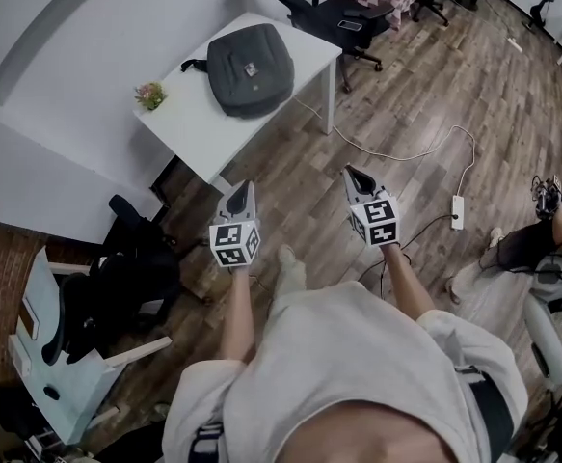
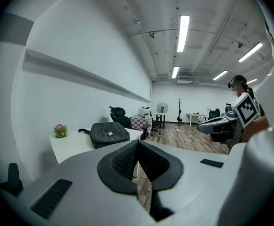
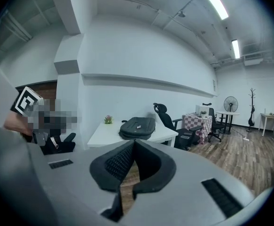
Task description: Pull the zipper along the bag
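**A:** Any progress on the zipper?

**B:** Nope, looks like square one. Seeing the dark bag [image 1: 251, 68] lying flat on the white table [image 1: 189, 123], toward its far end, near a little potted plant [image 1: 149, 95] at the table's wall-side edge. Can't make out the zipper pull from this far off, so no telling whether it's open or closed.

**A:** And the tools?

**B:** Holding the left gripper [image 1: 245, 189] and right gripper [image 1: 356, 176] well short of the table's near corner, over the wood floor [image 1: 406, 95], both pointed roughly toward it. Pressed together on both, with nothing pinched in either. No contact with the bag anywhere.

**A:** So basically everything left to do?

**B:** Pretty much, as a guess. Need to walk up to the table, find the pull tab and pinch it with one gripper. Then probably steady the bag with the other and drag along the track.
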Available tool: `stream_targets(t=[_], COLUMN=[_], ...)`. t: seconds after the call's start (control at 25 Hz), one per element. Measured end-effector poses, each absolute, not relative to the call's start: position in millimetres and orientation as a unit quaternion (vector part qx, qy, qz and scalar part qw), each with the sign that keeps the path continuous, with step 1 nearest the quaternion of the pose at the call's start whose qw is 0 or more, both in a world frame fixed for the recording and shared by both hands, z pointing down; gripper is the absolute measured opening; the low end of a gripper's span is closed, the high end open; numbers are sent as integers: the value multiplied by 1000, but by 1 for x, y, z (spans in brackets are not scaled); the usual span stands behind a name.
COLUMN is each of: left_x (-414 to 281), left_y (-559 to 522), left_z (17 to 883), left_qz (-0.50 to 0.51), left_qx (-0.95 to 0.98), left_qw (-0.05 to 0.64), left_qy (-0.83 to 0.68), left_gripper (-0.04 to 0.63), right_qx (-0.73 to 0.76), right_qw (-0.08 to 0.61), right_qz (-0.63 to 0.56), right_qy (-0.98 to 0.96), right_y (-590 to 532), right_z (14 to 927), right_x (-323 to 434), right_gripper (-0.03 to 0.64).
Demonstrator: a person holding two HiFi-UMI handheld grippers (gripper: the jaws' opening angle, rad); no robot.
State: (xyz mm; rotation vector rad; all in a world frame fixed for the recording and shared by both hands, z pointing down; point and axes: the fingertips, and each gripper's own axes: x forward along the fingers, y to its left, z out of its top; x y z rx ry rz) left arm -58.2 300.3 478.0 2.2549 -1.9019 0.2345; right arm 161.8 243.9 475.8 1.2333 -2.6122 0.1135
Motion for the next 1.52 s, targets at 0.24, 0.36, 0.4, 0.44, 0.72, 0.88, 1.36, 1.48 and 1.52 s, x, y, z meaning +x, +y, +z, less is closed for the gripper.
stream_targets(t=[0.24,0.36,0.4,0.44,0.72,0.88,1.36,1.48,1.52], left_x=[-69,-75,-78,-80,-116,-132,-158,-158,-157], left_y=[254,219,207,195,98,43,-68,-84,-88], left_z=[494,499,500,501,492,487,495,499,499], left_qz=[81,80,80,80,74,74,85,92,95], left_qx=[764,771,774,777,795,807,838,842,842], left_qw=[101,103,104,104,103,100,100,104,105], left_qy=[-632,-623,-620,-616,-594,-577,-530,-522,-520], left_gripper=[26,26,26,26,26,26,26,26,26], right_qx=[425,432,434,435,456,473,507,507,506], right_qw=[134,138,140,141,144,145,161,167,169], right_qz=[42,45,47,48,53,52,59,67,70], right_qy=[-894,-890,-889,-888,-876,-868,-845,-843,-843], right_y=[205,179,170,160,77,30,-53,-66,-71], right_z=[487,492,494,495,485,478,486,492,494], right_x=[149,142,139,135,96,79,50,49,49], right_gripper=[14,14,14,14,14,14,14,14,14])
